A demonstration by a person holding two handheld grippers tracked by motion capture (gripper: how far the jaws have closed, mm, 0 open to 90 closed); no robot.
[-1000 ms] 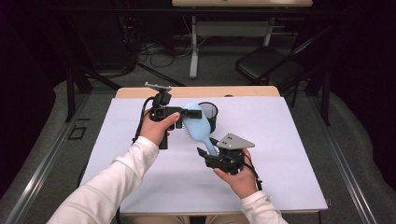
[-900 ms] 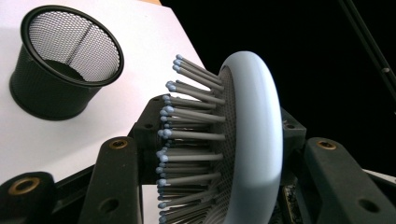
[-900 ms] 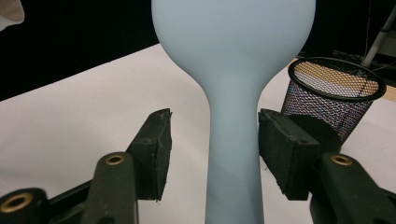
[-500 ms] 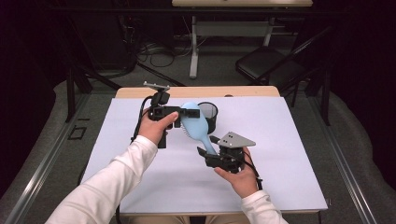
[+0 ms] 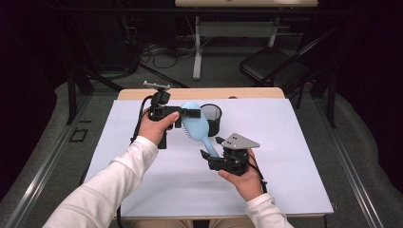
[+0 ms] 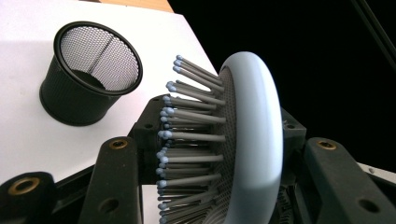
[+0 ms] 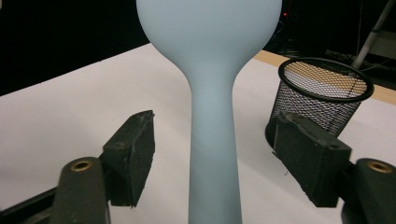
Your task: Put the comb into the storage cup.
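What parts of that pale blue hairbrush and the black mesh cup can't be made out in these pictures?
- Pale blue plastic hairbrush: in the right gripper view the top of its head and the end of its handle are cut off by the picture's edges; its bristles face away.
- In the left gripper view its handle is hidden below the frame and behind the jaws.
- Black wire-mesh cup: in the high view the hairbrush covers its left side, and its inside is too small to read.

**Count of things at the desk**

One light-blue hairbrush point(image 5: 196, 127). One black mesh cup point(image 5: 211, 118). Two grippers: the left gripper point(image 5: 187, 113) and the right gripper point(image 5: 212, 148), each with two black jaws. One desk point(image 5: 294, 142) under one white sheet. Beyond it, one dark folding chair point(image 5: 275, 64) and one further table's pale leg point(image 5: 197, 47).
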